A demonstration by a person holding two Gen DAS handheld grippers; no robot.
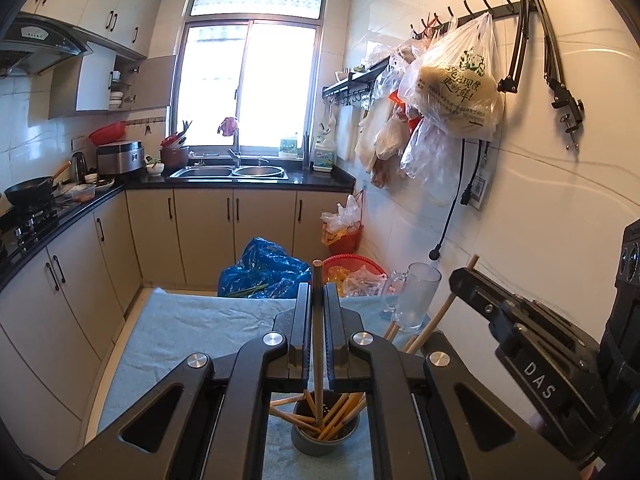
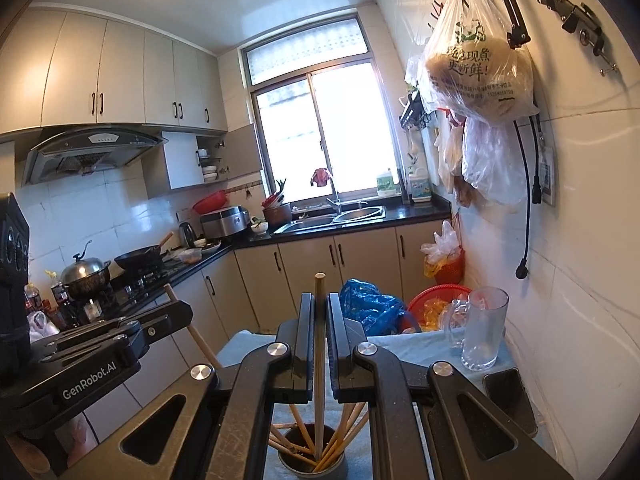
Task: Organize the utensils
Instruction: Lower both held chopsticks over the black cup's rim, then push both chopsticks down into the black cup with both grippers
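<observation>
My left gripper (image 1: 317,288) is shut on a wooden chopstick (image 1: 318,272) that stands upright, its lower end down in a grey metal cup (image 1: 320,446) holding several chopsticks. My right gripper (image 2: 320,298) is likewise shut on an upright chopstick (image 2: 319,284) whose lower end reaches into the same cup (image 2: 286,464). Each gripper shows in the other's view: the right gripper (image 1: 460,280) at the right, the left gripper (image 2: 180,308) at the left, each with its stick slanting through closed jaws.
The cup stands on a blue towel (image 1: 192,328) over a small table. A glass mug (image 2: 480,328) and a dark phone (image 2: 510,396) sit at the table's right, by the tiled wall. Beyond the far edge are a blue bag (image 1: 264,268) and red baskets (image 1: 348,264).
</observation>
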